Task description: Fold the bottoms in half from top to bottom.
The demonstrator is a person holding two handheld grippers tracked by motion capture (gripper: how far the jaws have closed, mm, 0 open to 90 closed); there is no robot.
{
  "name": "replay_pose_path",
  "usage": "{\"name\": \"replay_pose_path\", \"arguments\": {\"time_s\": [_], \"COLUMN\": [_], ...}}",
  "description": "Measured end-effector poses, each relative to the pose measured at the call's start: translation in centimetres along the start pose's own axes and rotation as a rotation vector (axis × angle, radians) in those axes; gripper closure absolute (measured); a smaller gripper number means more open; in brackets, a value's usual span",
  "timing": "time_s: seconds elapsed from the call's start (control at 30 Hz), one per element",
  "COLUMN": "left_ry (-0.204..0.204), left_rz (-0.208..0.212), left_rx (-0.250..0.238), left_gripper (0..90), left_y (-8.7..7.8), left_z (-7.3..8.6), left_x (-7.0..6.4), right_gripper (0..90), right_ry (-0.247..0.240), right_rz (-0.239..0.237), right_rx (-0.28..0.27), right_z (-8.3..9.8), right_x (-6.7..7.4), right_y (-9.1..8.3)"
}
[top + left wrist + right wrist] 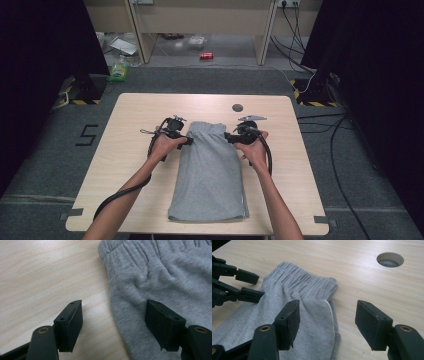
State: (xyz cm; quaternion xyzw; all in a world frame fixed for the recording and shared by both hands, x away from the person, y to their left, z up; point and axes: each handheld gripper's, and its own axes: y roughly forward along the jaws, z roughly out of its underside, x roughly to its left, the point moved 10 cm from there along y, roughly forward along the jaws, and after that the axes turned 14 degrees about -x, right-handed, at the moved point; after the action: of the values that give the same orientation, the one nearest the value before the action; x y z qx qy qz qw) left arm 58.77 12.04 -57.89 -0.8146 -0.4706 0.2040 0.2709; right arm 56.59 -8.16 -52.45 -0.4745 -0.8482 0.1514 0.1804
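The left gripper (189,141) stood open with nothing held, straddling the left edge of the grey shorts (209,172) just below the waistband (304,281). The right gripper (228,137) was equally open and empty at the opposite edge. The shorts lay folded lengthwise mid-table (130,145), waistband at the far end. To grip well, each gripper should probably slide deeper over its edge at matching spots, catching every layer before closing, so the cloth lifts level.
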Motion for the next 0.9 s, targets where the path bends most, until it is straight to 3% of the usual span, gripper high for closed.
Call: {"name": "replay_pose_path", "arguments": {"time_s": [0.13,0.27,0.53,0.9], "left_ry": [-0.005,-0.044,-0.046,-0.055], "left_rz": [0.004,0.028,0.025,0.031], "left_rx": [0.011,-0.008,-0.041,-0.035], "left_gripper": [29.6,31.8,32.2,36.8], "left_y": [0.0,-0.1,0.0,1.0], "left_z": [-0.1,-0.2,-1.3,-1.6], "left_x": [0.0,-0.2,-0.2,-0.4], "right_gripper": [36.9,36.9,36.9,39.7], "right_ry": [0.006,0.002,0.026,0.049], "right_rz": [-0.007,-0.006,-0.008,0.002], "right_rx": [0.006,0.016,0.037,0.118], "right_z": [0.3,0.5,0.9,2.7], "right_x": [-0.2,-0.3,-0.4,-0.6], "right_y": [0.4,0.8,1.6,4.0]}}
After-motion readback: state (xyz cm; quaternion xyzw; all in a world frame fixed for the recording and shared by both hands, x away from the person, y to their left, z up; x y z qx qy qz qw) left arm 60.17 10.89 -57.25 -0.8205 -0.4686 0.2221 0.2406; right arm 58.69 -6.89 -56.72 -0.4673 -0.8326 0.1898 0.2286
